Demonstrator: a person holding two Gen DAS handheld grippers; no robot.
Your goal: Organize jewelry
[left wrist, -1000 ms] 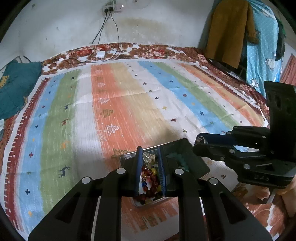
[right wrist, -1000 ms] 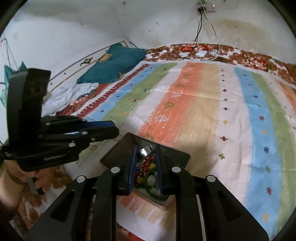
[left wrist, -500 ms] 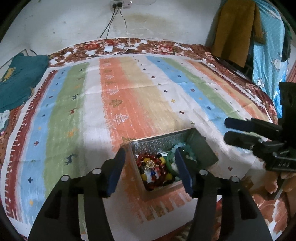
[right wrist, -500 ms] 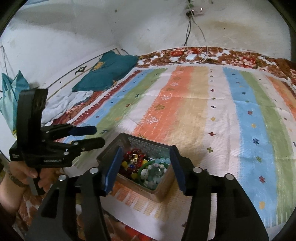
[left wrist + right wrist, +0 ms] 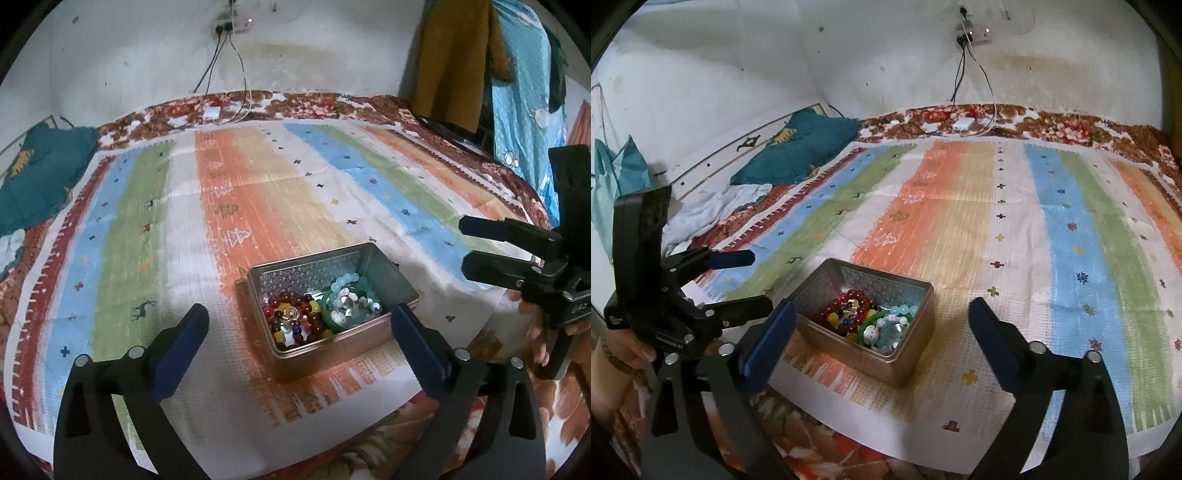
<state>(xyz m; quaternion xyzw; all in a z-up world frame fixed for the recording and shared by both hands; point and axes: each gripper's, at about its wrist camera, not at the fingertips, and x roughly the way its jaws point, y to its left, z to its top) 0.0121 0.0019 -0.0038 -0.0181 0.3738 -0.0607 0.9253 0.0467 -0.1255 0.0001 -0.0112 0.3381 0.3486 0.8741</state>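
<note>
Metal tin [image 5: 334, 334] sits on the striped cloth [image 5: 236, 206] over the bed, packed with red and yellow beads [image 5: 291, 321] and pale blue-green bracelets [image 5: 351, 301]. My left gripper [image 5: 297, 326] and right gripper [image 5: 881, 325] both hang near it, fingers spread wide, gripping nothing.

Our left gripper [image 5: 297, 323] held low with jaws spread wide, our right gripper [image 5: 881, 317] likewise wide apart, both empty, each gripped from below by what looks like a bare hand [image 5: 618, 349], fingers curled.
</note>
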